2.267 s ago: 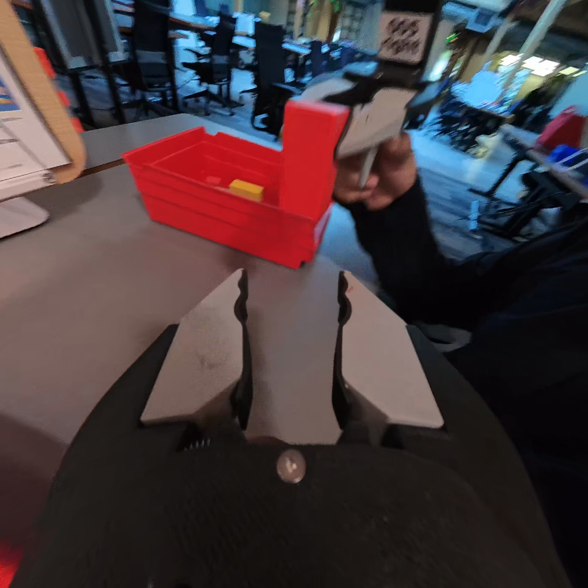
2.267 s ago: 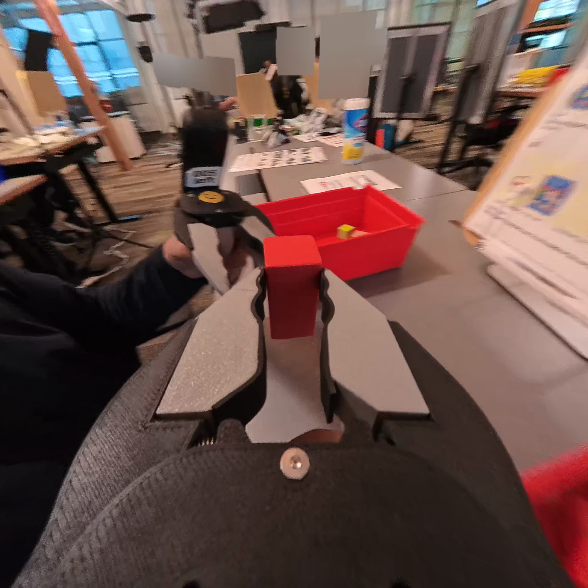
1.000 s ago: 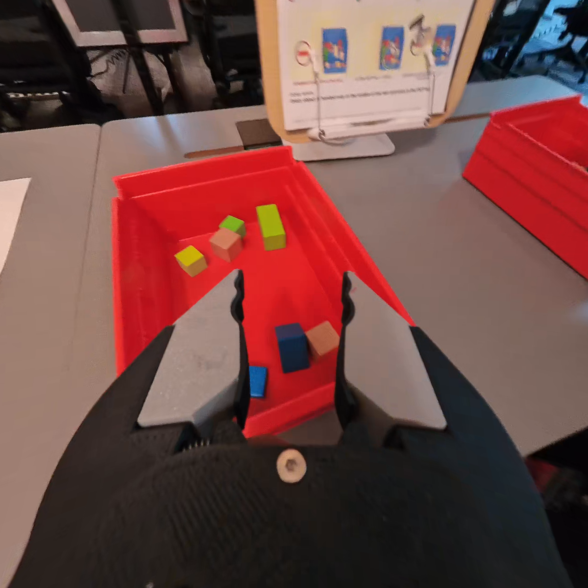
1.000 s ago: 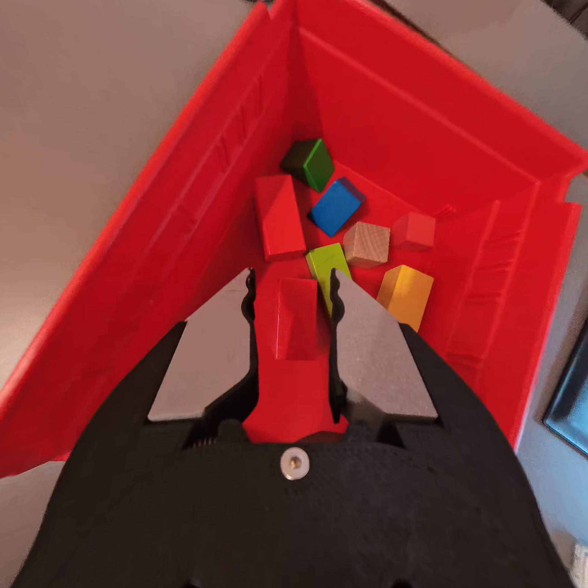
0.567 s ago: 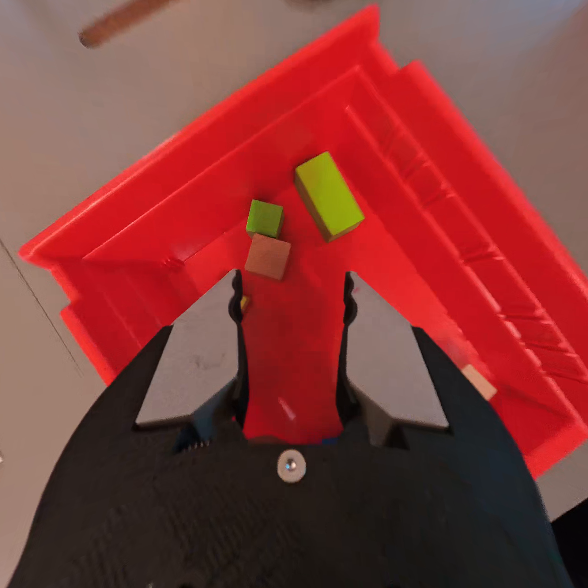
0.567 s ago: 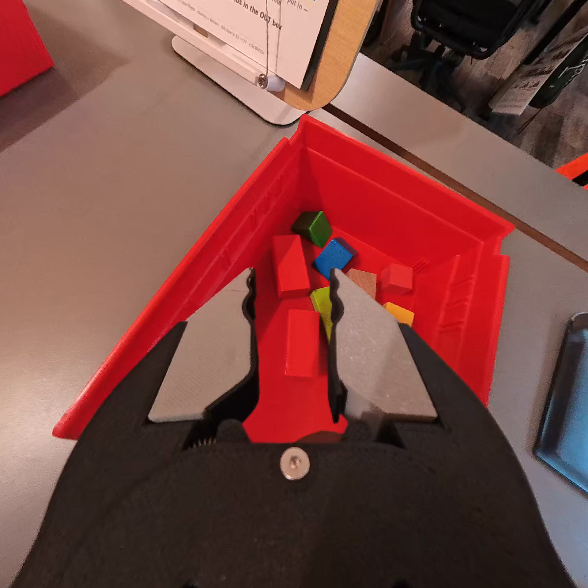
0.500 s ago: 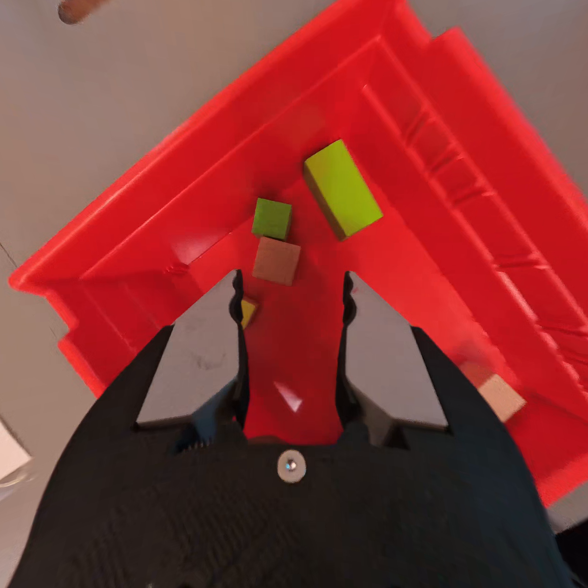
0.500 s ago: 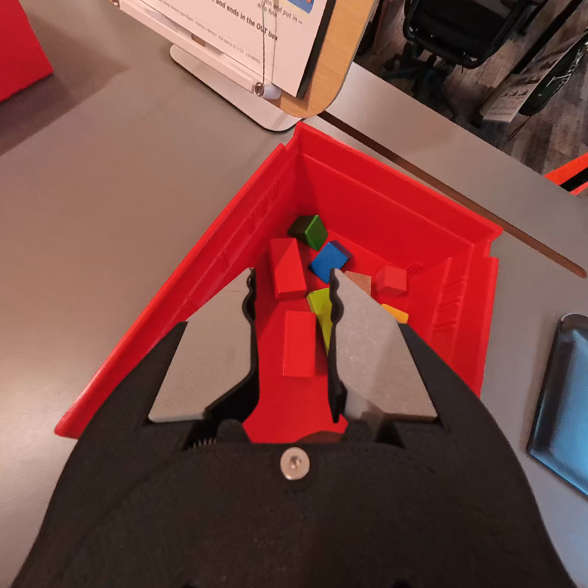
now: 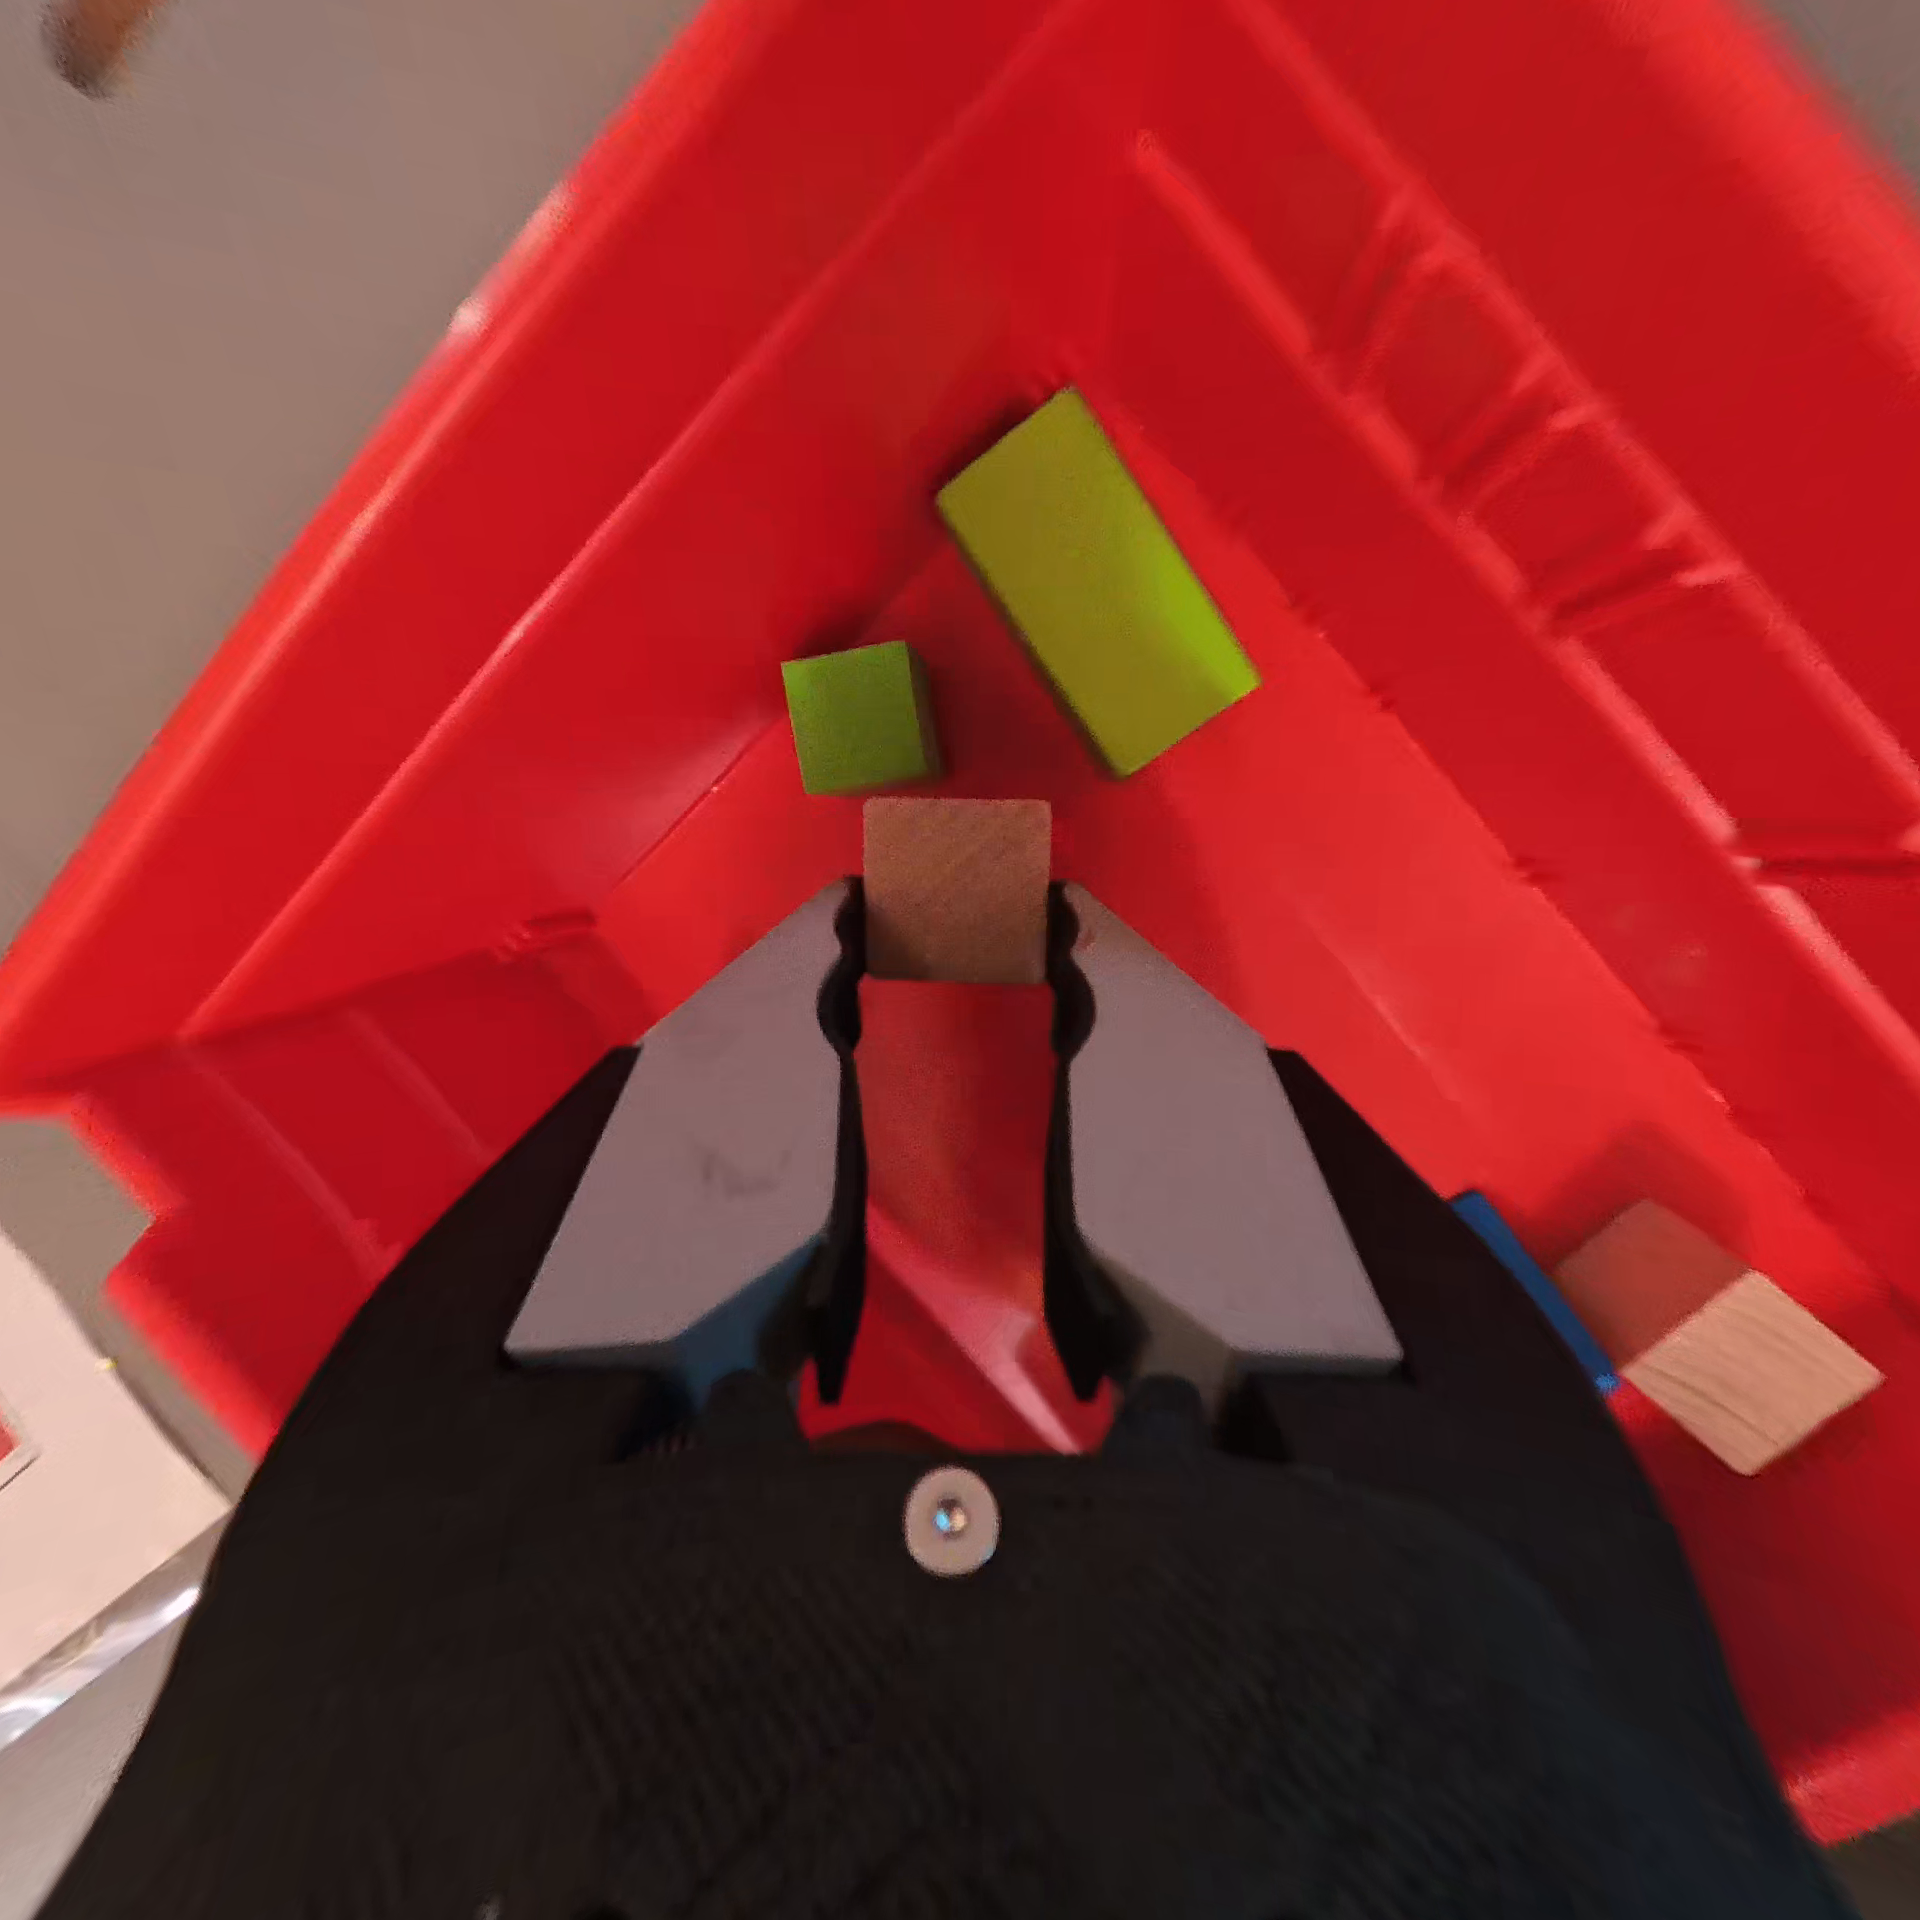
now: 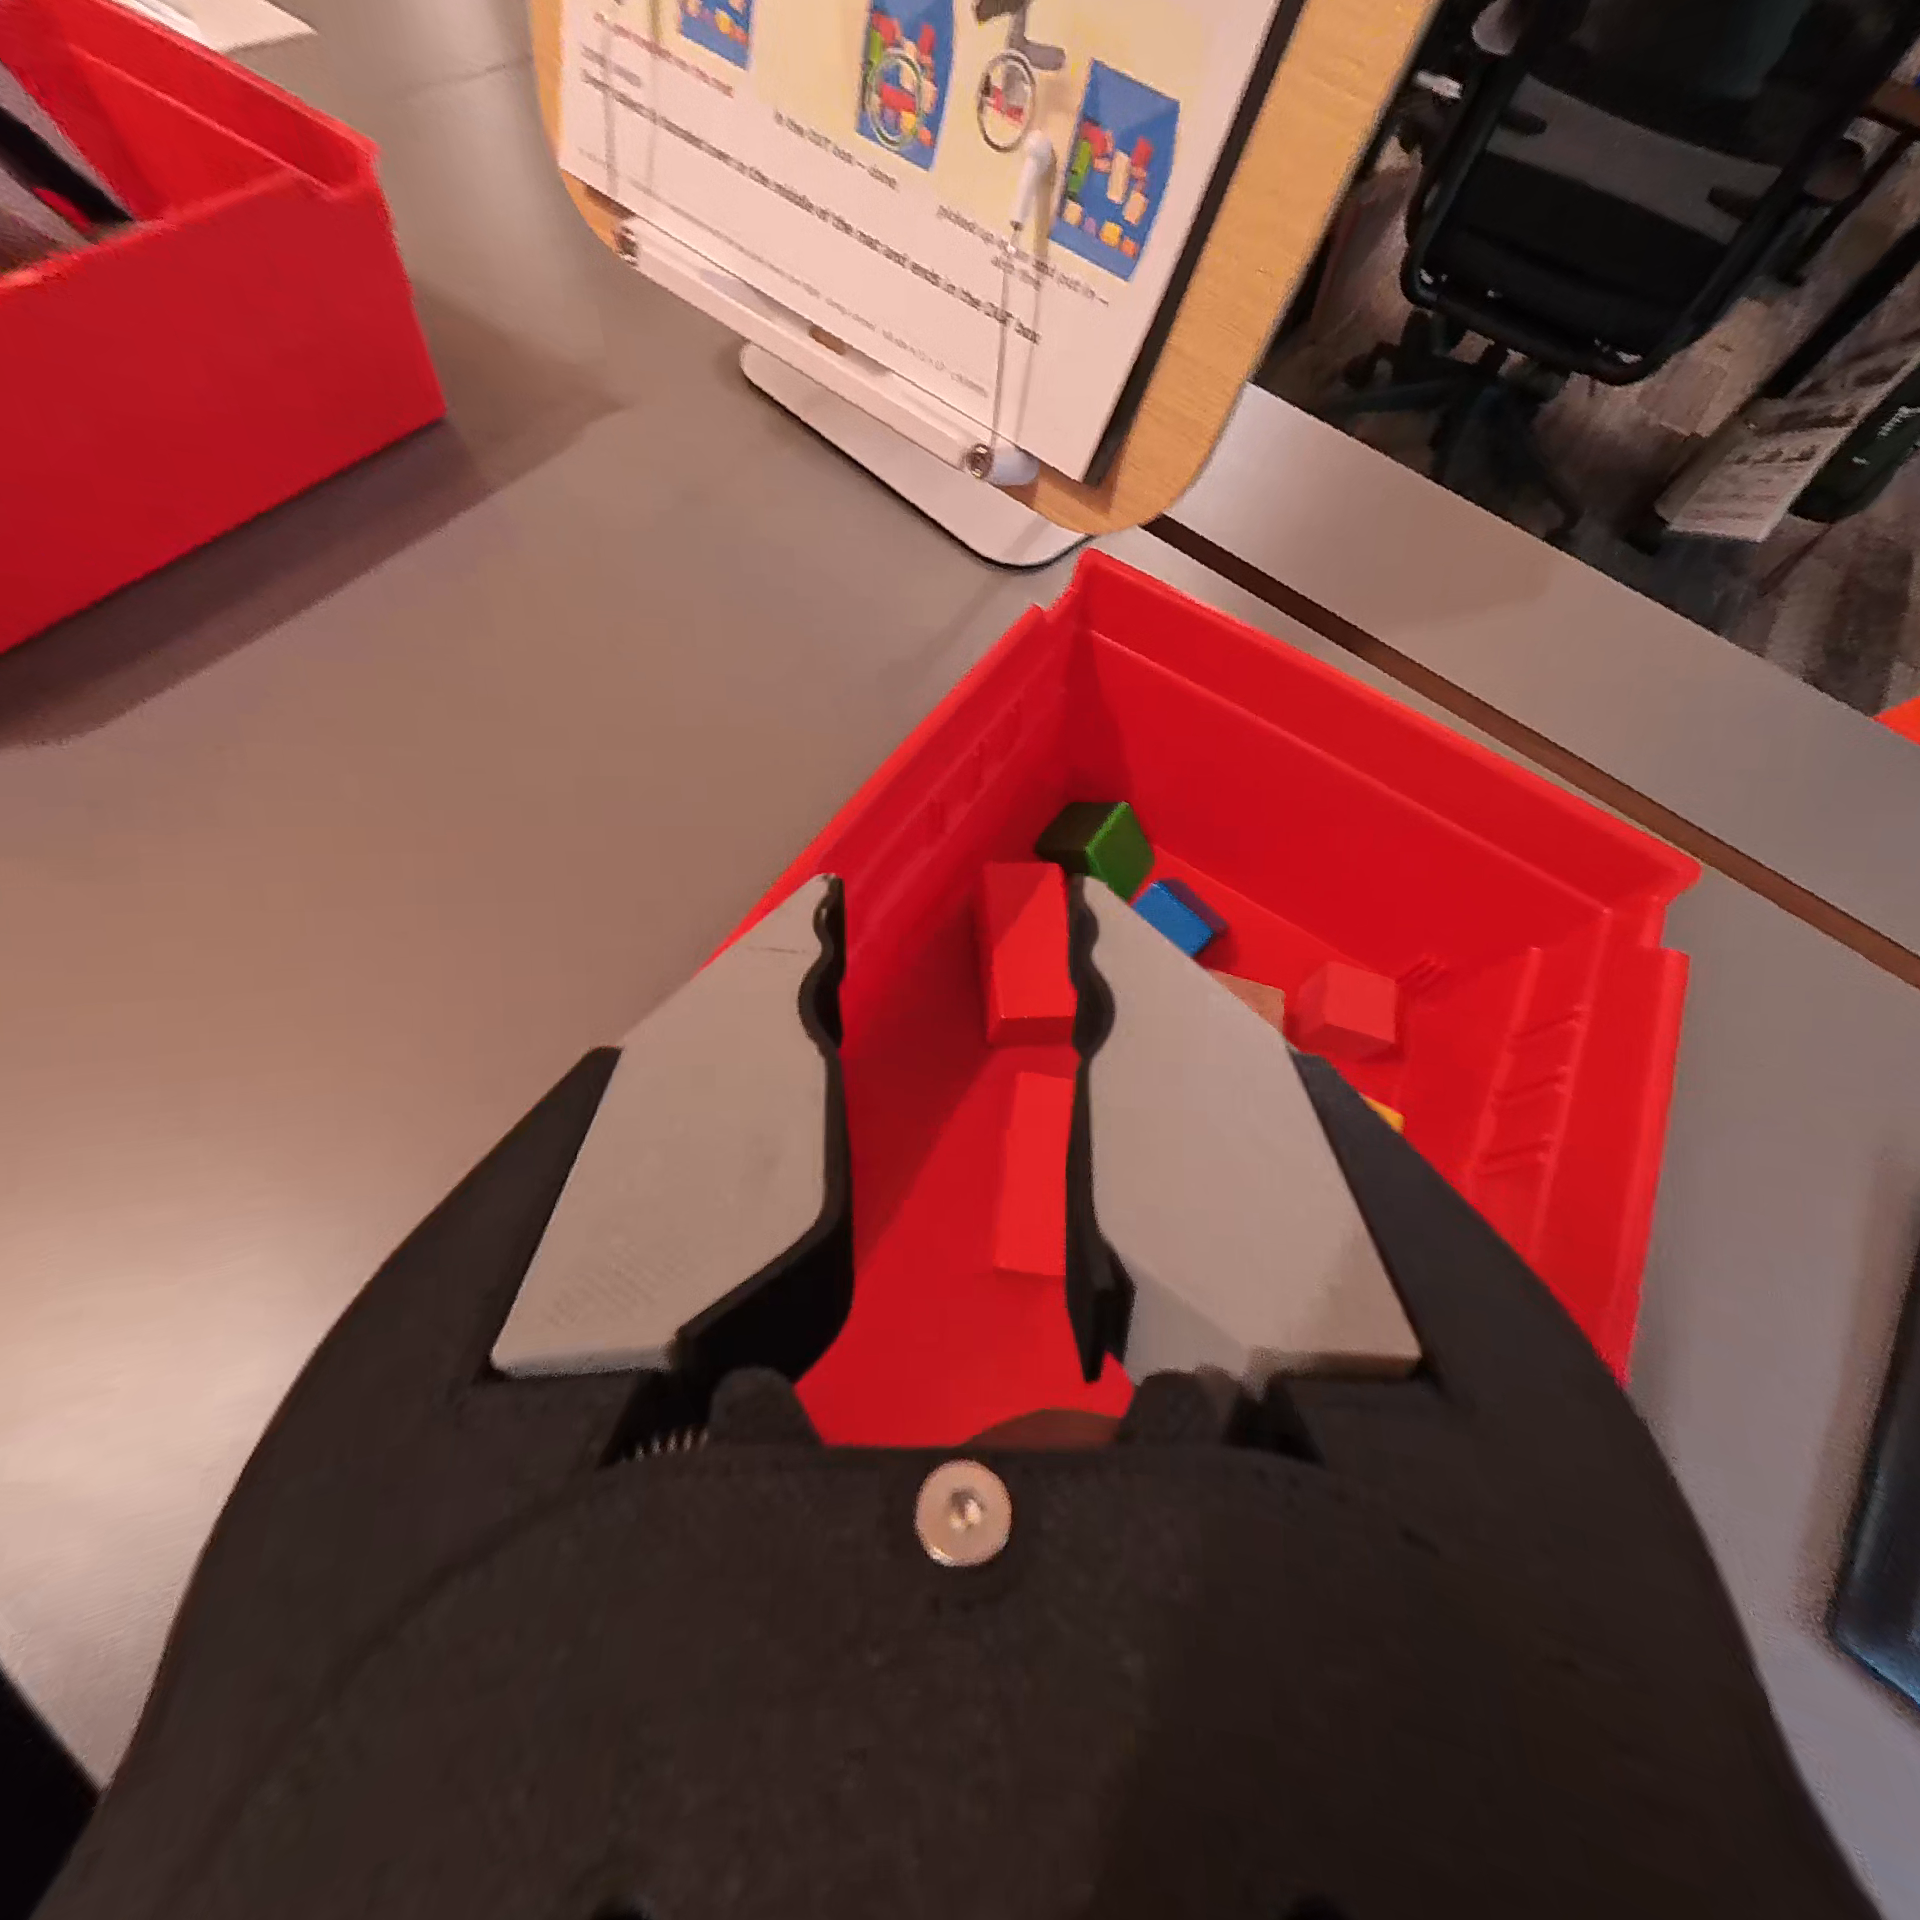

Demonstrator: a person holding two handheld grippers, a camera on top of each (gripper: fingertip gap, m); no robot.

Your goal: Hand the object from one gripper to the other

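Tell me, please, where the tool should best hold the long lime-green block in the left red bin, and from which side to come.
Probably from straight above, closing across the two long sides of the lime-green block near its middle. It lies flat and diagonal on the floor of the red bin, one short end near the corner wall, so the left tool would first need to turn to match.

The left wrist view looks steeply down, close into a red bin (image 9: 520, 582). The right wrist view sits higher and farther back, angled down across the grey tabletop (image 10: 416, 831) toward another red bin (image 10: 1455, 821); neither bin can be matched across views.
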